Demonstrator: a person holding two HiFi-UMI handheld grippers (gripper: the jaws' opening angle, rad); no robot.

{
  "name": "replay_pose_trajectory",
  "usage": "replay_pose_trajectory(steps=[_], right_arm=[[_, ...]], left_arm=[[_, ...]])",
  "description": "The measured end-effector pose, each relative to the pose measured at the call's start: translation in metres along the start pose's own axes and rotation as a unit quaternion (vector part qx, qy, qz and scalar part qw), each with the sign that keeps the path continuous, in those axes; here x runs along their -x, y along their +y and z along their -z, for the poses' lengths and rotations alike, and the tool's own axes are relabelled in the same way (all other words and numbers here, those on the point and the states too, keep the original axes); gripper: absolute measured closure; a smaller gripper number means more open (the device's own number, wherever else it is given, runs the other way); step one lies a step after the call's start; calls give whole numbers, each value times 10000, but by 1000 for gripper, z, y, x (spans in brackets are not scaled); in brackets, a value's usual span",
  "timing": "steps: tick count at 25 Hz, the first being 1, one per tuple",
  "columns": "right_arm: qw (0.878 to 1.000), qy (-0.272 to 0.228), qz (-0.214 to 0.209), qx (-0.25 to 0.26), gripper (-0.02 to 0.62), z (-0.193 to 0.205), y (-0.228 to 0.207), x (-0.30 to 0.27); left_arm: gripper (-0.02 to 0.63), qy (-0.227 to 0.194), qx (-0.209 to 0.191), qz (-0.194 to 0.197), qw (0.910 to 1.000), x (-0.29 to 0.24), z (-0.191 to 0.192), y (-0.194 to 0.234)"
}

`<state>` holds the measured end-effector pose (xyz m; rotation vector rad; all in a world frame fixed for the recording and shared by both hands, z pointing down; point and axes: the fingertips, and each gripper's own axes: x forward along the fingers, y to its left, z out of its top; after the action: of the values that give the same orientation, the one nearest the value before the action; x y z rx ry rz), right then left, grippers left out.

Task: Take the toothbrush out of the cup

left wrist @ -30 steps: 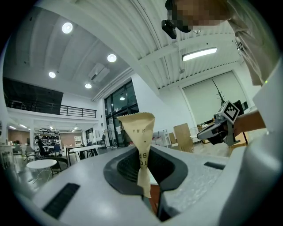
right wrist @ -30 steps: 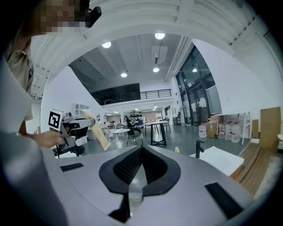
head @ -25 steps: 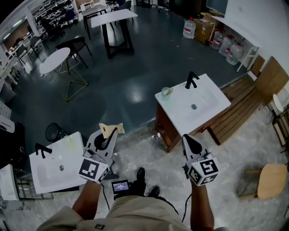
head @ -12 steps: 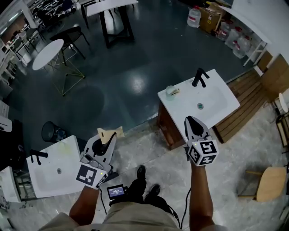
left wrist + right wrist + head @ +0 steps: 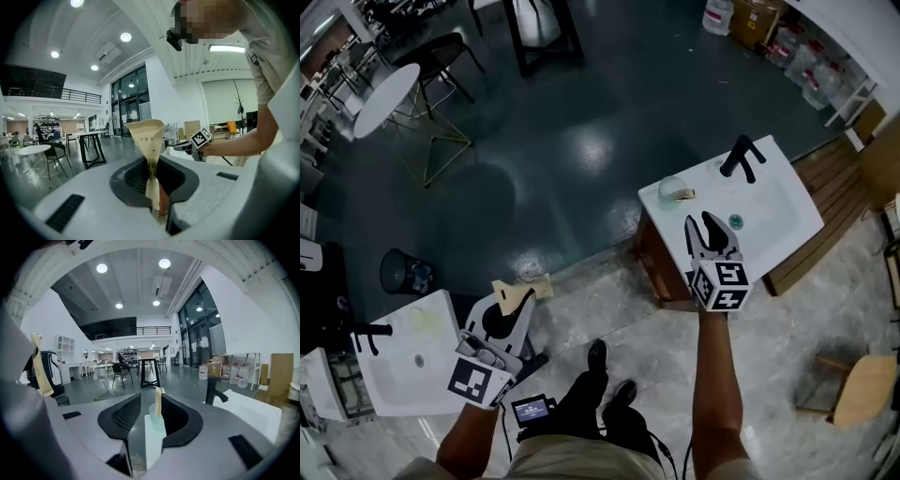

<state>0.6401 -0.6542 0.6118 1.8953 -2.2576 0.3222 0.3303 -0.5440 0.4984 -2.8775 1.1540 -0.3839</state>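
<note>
On the left, the left gripper hangs low beside a white basin, fingers clamped tight on a tan paper packet that sticks up out of the jaws. Over to the middle: the cup stands at the near corner of the white sink top, the toothbrush inside it, leaning over the rim. The right gripper points at it, jaws opening, nothing pressed between them, with the cup and toothbrush showing in the gap, ahead of the tips. Black faucet stands further right
</note>
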Motion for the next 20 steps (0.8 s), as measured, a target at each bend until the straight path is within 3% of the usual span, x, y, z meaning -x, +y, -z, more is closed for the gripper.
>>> replay_pose_trajectory(steps=[13, 20], right_arm=[[9996, 227, 151, 45, 420, 43, -36, -96], [9996, 3, 242, 143, 532, 33, -33, -100]], left_arm=[[575, 270, 270, -40, 9993, -34, 50, 23], [575, 247, 278, -57, 9993, -35, 54, 30]])
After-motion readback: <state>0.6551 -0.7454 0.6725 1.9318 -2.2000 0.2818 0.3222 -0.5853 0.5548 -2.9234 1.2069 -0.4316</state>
